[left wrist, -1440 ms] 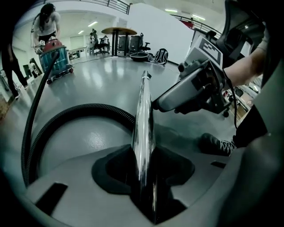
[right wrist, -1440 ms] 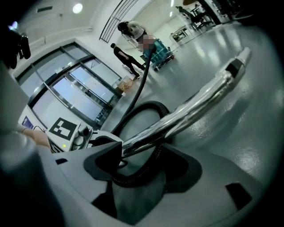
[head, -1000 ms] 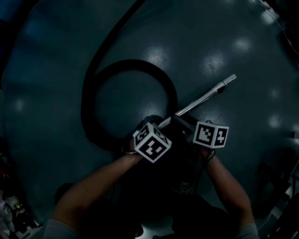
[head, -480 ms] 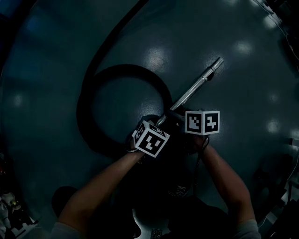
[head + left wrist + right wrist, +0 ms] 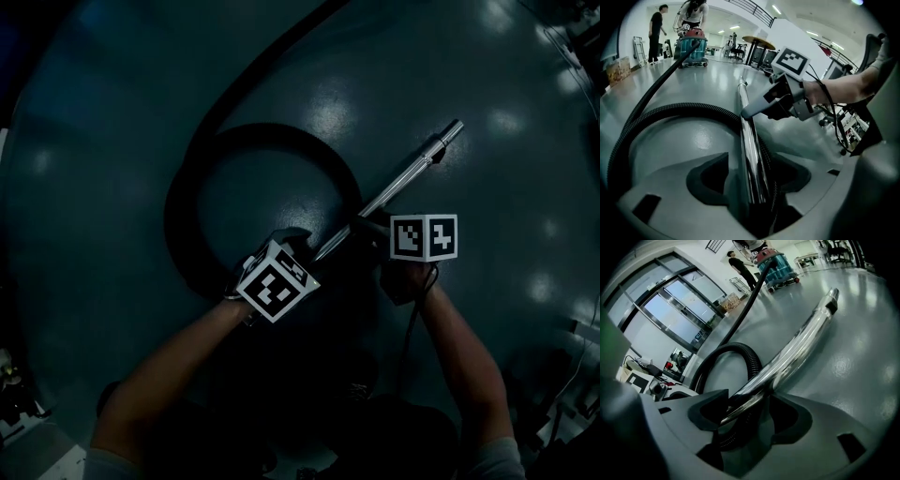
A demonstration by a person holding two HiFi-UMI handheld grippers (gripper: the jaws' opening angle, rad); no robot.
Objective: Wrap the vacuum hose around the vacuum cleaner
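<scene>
As the left tool [image 5: 754, 180] has just spread its jaws — hose wand [image 5: 403, 180] between them — the right tool [image 5: 749, 403] clamps it.

Gripping a shiny chrome metal wand tube [image 5: 797, 350] between the jaws; black ribbed hose [image 5: 736, 348] looped behind on glossy grey floor [image 5: 855, 366], trailing to teal vacuum cleaner [image 5: 776, 261]

Head view steeply down; gripper views low, close; all share metal tube [image 5: 403, 183].
</scene>
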